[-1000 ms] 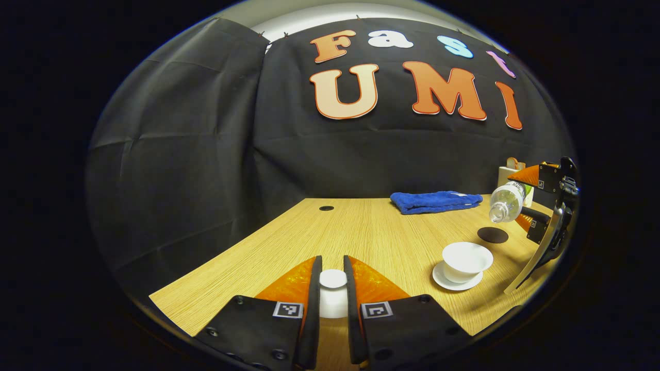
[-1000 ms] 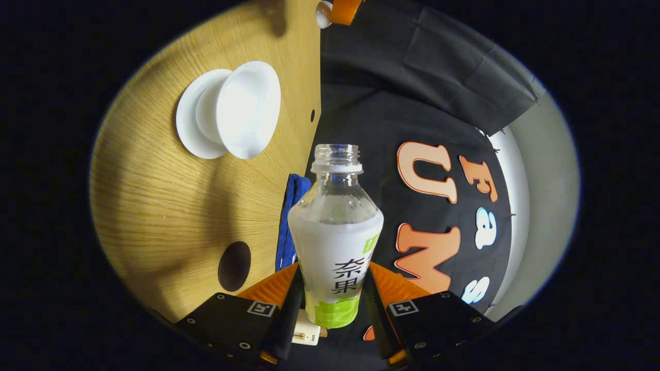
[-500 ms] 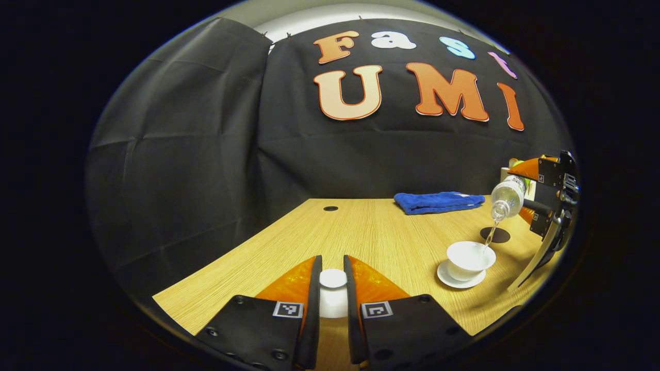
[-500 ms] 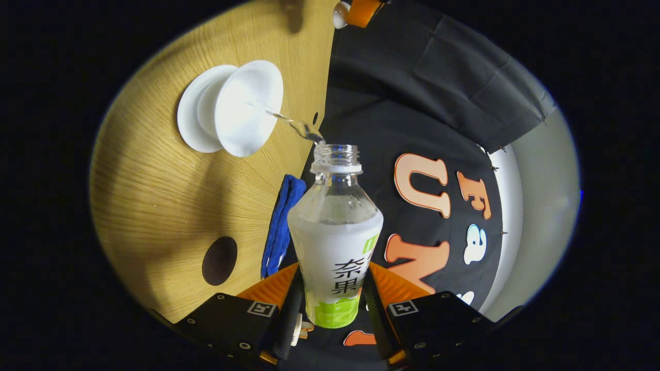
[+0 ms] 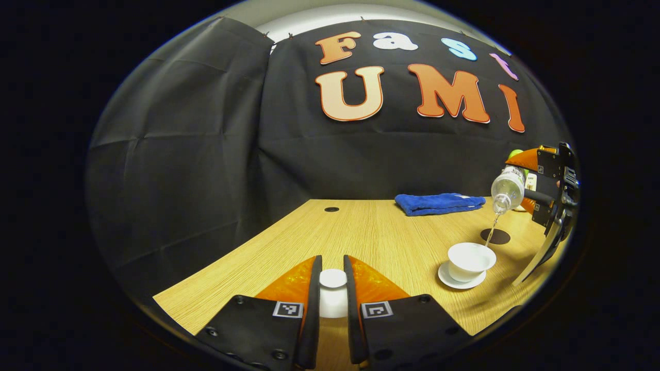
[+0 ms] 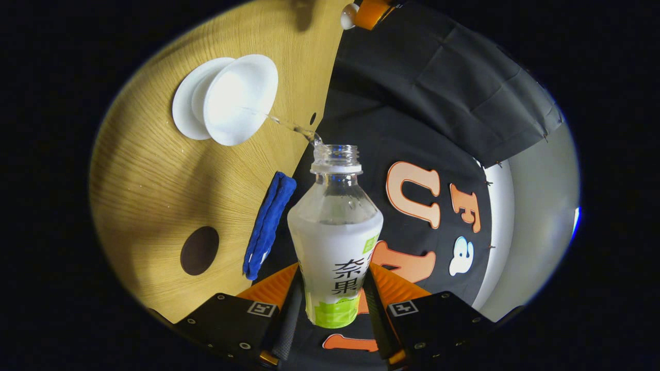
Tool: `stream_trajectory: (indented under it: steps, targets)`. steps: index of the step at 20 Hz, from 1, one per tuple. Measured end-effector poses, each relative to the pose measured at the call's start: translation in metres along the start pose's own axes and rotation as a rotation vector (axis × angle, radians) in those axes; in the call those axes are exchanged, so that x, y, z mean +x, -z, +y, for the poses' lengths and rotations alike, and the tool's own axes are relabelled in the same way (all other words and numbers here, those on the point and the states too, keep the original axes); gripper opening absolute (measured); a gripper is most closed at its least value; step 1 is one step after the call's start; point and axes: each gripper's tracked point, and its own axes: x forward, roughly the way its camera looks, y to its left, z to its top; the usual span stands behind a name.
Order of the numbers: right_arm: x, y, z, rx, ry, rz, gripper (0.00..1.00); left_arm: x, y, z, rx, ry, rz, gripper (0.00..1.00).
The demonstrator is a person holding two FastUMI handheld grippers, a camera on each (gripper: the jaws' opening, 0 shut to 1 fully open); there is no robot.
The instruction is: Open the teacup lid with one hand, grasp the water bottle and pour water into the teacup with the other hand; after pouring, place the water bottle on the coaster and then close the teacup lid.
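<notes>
Item: pour in progress, lid held clear.

- Right tongs [image 6: 330, 304]: clamped on the lower, labelled body of the water bottle [image 6: 335, 242], one finger pressing each side. Bottle tipped, open neck toward the teacup [image 6: 240, 98], which sits at about 10 o'clock in the right gripper view.
- Water stream [image 6: 289, 125]: thin, arcing from the bottle mouth to land inside the cup rim.
- Teacup [image 5: 471, 257]: uncovered, standing on its saucer [image 5: 456, 281] on the worktop [image 5: 361, 232], at about 4 o'clock in the left gripper view. Fill level cannot be read.
- Left tongs [image 5: 332, 309]: closed on the teacup lid [image 5: 333, 288], gripping it by the knob, held low over the near worktop, well apart from the cup.
- Coaster [image 6: 199, 250]: dark disc, bare, at about 8 o'clock in the right gripper view; beyond the cup in the left gripper view.
- Blue cloth [image 5: 438, 202]: folded, at the far edge.

Handling advice: hold the tilt steady so the stream stays thin and lands toward the cup's centre; more tilt risks overshooting the rim. Right the bottle slowly before the cup brims, to avoid a dribble on the worktop. Keep the lid parked away from the stream until the bottle rests on the coaster.
</notes>
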Motion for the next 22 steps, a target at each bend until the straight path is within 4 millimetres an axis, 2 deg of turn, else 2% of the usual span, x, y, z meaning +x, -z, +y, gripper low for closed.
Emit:
stream_trajectory:
  steps: [1, 2, 3, 4, 9, 21, 22]
  targets:
    - [-0.001, -0.003, 0.000, -0.011, 0.008, -0.004, 0.64, 0.000, 0.000, 0.000, -0.002, -0.001, -0.002, 0.30]
    - [-0.004, -0.005, -0.002, -0.021, 0.014, -0.007, 0.64, 0.001, 0.000, 0.000, -0.003, 0.000, -0.002, 0.27]
    - [-0.005, -0.006, -0.003, -0.030, 0.020, -0.012, 0.64, 0.001, -0.001, 0.001, -0.004, -0.003, -0.003, 0.30]
    - [-0.003, -0.006, -0.003, -0.041, 0.028, -0.014, 0.64, 0.001, 0.000, 0.002, -0.006, -0.002, -0.004, 0.27]
    - [-0.011, -0.015, -0.006, -0.101, 0.063, -0.031, 0.64, 0.001, -0.003, 0.006, -0.008, -0.009, -0.010, 0.27]
    - [-0.008, -0.016, -0.020, -0.211, 0.112, -0.044, 0.64, 0.000, -0.013, 0.011, -0.012, -0.007, -0.031, 0.27]
    - [-0.009, -0.017, -0.018, -0.212, 0.113, -0.046, 0.60, -0.001, -0.013, 0.010, -0.014, -0.008, -0.034, 0.27]
